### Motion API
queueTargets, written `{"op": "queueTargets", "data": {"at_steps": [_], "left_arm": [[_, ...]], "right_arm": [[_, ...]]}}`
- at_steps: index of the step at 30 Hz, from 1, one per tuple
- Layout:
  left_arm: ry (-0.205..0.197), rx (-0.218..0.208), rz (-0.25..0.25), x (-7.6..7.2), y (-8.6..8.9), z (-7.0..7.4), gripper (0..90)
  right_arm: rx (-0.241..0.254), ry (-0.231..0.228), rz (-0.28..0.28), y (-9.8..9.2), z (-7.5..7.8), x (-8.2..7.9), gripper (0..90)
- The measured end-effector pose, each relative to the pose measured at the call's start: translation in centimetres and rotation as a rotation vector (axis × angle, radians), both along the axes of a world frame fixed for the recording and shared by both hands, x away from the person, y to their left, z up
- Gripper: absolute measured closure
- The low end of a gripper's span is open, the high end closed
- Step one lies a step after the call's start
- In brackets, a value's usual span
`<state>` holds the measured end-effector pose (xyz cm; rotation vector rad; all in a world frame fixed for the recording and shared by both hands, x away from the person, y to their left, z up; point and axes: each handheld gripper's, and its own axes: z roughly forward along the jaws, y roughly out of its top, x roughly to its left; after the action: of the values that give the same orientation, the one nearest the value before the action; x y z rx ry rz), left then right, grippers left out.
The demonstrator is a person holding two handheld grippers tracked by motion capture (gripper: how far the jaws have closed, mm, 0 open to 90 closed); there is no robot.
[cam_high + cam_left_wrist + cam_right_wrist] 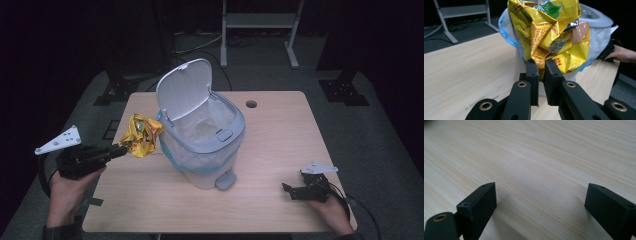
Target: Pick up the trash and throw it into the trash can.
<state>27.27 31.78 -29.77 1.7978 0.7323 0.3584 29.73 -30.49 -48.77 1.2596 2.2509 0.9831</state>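
Jaws of the left gripper (539, 65) are pinched nearly together on a lower fold of the crumpled yellow snack bag (549, 32), which hangs out ahead of the tips, off the table (270, 150), just short of the bin's (202, 145) near wall and below its rim. Bag looks light, thin and crinkly: foil-lined film, probably slick, no stiffness, so it flops around the pinch point. Grip on a doubled-over crease like this one seems the right place; a single flat layer would likely slide out. Nothing fragile here, squeeze freely. Beyond the bag, bin stands lid up (184, 90), white liner with blue edge draped over the rim, opening facing up. Right gripper (295, 190) sits well off to the far side, low on the tabletop, jaws spread wide with nothing between them. High view gives the layout: bag against bin height, lid open, both hands. Left gripper view gives what that one can't: exact bite on the fold, silver inner film, print on the bag. Right gripper view adds bare wood grain between its jaws.
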Motion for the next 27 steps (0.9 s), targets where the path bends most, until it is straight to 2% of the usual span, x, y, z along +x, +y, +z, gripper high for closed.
{"op": "queueTargets", "data": {"at_steps": [4,10,16,23,27], "left_arm": [[-0.011,-0.001,-0.006,-0.4,-0.3,0.6,83.4],[-0.028,-0.025,-0.044,-0.8,-0.6,1.3,83.4],[-0.054,-0.030,-0.091,-1.0,-1.9,2.3,83.4],[-0.073,-0.037,-0.137,-0.8,-3.3,3.4,83.4],[-0.091,-0.052,-0.179,-0.1,-4.6,4.1,83.3]], "right_arm": [[0.000,0.000,0.000,0.0,0.0,0.0,9.2],[0.000,0.000,0.000,0.0,0.0,0.0,9.2],[0.000,0.000,0.000,0.0,0.0,0.0,9.2],[0.001,0.000,0.000,0.0,0.0,0.0,9.2],[0.000,0.000,0.000,0.0,0.0,0.0,9.2]]}}
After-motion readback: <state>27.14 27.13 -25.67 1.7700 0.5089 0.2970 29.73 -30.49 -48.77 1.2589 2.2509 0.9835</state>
